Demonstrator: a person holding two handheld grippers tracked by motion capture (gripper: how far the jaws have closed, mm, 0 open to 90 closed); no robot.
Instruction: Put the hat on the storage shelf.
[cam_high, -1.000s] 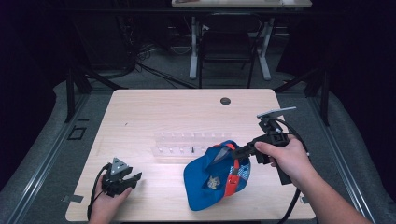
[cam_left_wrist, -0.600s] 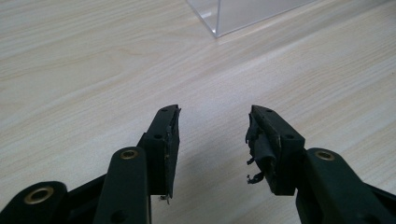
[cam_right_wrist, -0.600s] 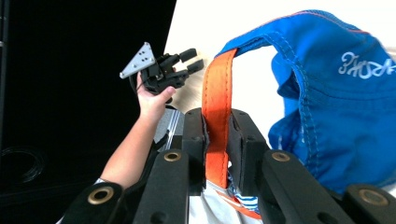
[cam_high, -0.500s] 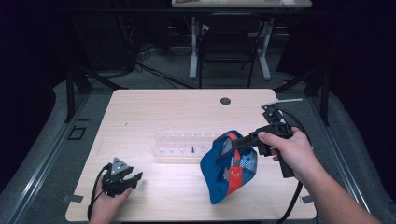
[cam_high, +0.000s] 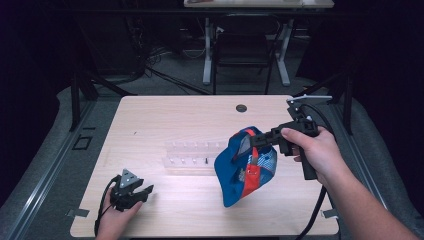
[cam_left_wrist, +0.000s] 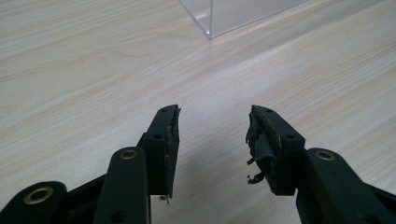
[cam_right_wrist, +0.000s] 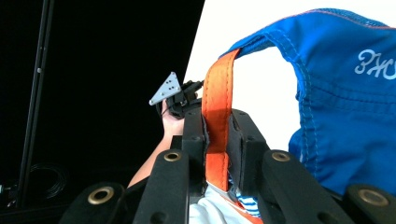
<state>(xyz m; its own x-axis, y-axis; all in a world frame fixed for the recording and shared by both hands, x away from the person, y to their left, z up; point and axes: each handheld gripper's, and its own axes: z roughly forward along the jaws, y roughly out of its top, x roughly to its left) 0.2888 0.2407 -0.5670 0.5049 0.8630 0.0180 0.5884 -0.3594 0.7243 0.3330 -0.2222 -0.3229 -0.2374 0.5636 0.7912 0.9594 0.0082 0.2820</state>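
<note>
the right gripper (cam_high: 256, 141) is clamped on the orange strap (cam_right_wrist: 215, 126) of a blue cap (cam_high: 242, 172). in the right gripper view both pads press flat on that strap, which runs up between them and joins the blue cloth above. seen from the high view, the cap hangs from the grip, just right of the clear tray (cam_high: 192, 156), its lower edge at or just above the table (cam_high: 165, 117); i cannot tell whether it touches the wood. the cap sags open, showing a red and white lining.

the left gripper (cam_high: 137, 192) rests low on the table, well left of the tray and nearer the person. its jaws stand apart with nothing between them; the left gripper view shows bare wood in the gap and a corner of the tray (cam_left_wrist: 233, 14) ahead. the pads there look worn and frayed.

as for progress: the pick-up looks done, since the cap is off the surface or nearly so and the hold on the strap looks firm. what is left, as far as i can judge, is carrying the cap to wherever it goes and setting it down. the pictures do not show a clear target. the tray holds a few small dark bits and seems too shallow for a cap. the left gripper has no part in the work so far. a thin strap can slip, so the lift calls for a steady squeeze.
</note>
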